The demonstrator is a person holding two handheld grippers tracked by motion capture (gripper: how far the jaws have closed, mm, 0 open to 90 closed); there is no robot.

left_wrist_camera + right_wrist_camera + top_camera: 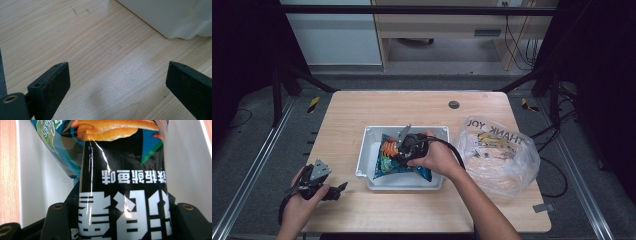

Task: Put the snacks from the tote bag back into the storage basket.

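A white bin (368, 150) stands mid-table with glossy snack bags (387, 161) in it, blue with orange chips printed on them. My right gripper (402, 150) reaches into the bin from the right. In the right gripper view, my right gripper (123, 220) is shut on a black packet (125, 160) with white characters. Its jaws press on both sides of the packet. A blue-green bag (56, 150) lies behind the packet on the bin floor (45, 185). My left gripper (339, 190) rests low at the table's front left. In its own view, the left gripper (117, 75) is open over bare wood.
A clear plastic bag (502, 160) printed "THANK YOU" sits bulging right of the bin. The wooden table (362, 110) has a round cable hole (454, 104) at the back. The bin's corner (160, 17) lies just beyond my left gripper.
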